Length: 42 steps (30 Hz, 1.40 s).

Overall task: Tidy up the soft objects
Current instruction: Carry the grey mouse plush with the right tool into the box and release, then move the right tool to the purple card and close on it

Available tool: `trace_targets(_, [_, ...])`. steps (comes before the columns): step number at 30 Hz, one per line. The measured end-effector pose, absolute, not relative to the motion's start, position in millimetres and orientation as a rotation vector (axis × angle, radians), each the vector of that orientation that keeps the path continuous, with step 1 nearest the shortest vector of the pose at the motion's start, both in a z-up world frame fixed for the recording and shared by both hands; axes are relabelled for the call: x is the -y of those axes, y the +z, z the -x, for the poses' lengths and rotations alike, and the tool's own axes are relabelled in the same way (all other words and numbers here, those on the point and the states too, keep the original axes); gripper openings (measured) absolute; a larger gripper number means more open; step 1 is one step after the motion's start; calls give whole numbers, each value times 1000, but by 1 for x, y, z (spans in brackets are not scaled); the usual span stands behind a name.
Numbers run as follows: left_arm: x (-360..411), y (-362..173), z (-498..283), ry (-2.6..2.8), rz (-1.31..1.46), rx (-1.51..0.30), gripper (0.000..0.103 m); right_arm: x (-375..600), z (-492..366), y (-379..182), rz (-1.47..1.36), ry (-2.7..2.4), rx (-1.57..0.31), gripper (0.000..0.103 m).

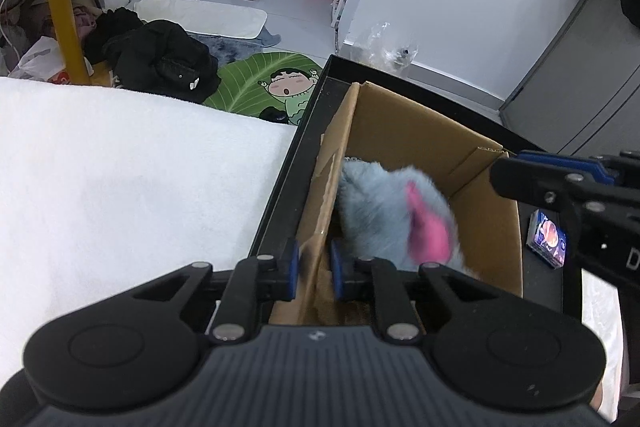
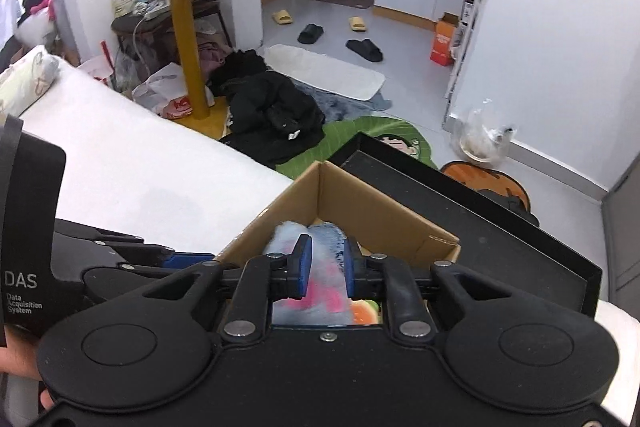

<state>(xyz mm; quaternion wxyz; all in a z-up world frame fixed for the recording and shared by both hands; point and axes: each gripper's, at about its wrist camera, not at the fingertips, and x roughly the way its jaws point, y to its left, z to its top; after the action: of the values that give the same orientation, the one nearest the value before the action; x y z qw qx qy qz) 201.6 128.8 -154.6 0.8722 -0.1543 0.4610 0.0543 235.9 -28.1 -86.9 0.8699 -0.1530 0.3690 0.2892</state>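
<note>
A cardboard box [image 1: 412, 131] sits in a black tray [image 1: 288, 183] on a white bed. A blue furry plush toy [image 1: 384, 211] with a pink ear lies inside the box. My left gripper [image 1: 314, 265] is shut on the box's left wall, one finger on each side. In the right wrist view my right gripper [image 2: 325, 269] hovers over the box [image 2: 372, 207], its fingers narrowly apart around the blue and pink plush [image 2: 320, 291]; whether they pinch it is unclear. The right gripper also shows at the right of the left wrist view [image 1: 560, 183].
White bedding [image 1: 120, 179] lies to the left. A small blue card box [image 1: 547, 238] lies in the tray to the right. An orange-and-green soft item [image 2: 364, 311] lies in the cardboard box. On the floor are black clothes [image 2: 276, 115], a green rug, slippers and a yellow-legged table [image 2: 188, 39].
</note>
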Motion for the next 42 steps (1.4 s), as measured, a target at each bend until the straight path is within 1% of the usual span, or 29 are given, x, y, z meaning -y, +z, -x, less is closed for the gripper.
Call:
trace_targets(4, [-128,-153,-201,123,314,-959,16,42,-234,-83,316,585,-764,18])
trace_targets(5, [-128,-153,-200,127,316,-957,16,44,-234,-82,313,578,-763,20])
trace_targets(7, [-128,-151,-199,134,313,-946,17,56,-235,-79,305,555,-755,21])
trace_targets(10, [-125,-150,-198,130,303,-948,20,77,-239,-76,287,534,-764,23])
trace_targets(12, [-123,-149,-198,131,292,-950,22,90,-243,-78,282,514,-771,28])
trace_targets(14, [-120,-147,-198,139,273,-946,26,102,-246,-79,280,495,-777,34])
trace_targets(15, [-119,-147,-198,144,262,-944,31,107,-247,-80,280,485,-779,35])
trace_targets(16, [-117,-146,-198,148,251,-943,36,112,-248,-81,275,476,-781,39])
trace_targets(17, [-116,-146,-198,151,243,-941,38,118,-249,-82,266,469,-782,44])
trace_targets(18, [-115,-146,-197,154,234,-939,41,122,-250,-83,260,464,-782,46])
trace_targets(20, [-113,-145,-197,160,220,-935,45,130,-253,-84,258,453,-779,53])
trace_targets(23, [-110,-145,-198,166,204,-936,49,143,-257,-85,249,425,-774,61])
trace_targets(28, [-101,-143,-199,175,154,-921,55,166,-265,-93,212,398,-793,62])
trace_targets(32, [-96,-141,-196,178,123,-901,57,181,-273,-103,185,382,-817,62])
trace_targets(33, [-96,-140,-196,181,122,-896,57,183,-276,-106,184,380,-826,63])
trace_targets(36, [-97,-138,-195,190,129,-880,58,189,-283,-116,191,370,-843,70])
trace_targets(40, [-97,-135,-195,197,139,-859,60,197,-288,-135,191,360,-866,72])
trace_targets(42, [-97,-135,-196,190,143,-856,61,199,-289,-144,204,354,-875,76])
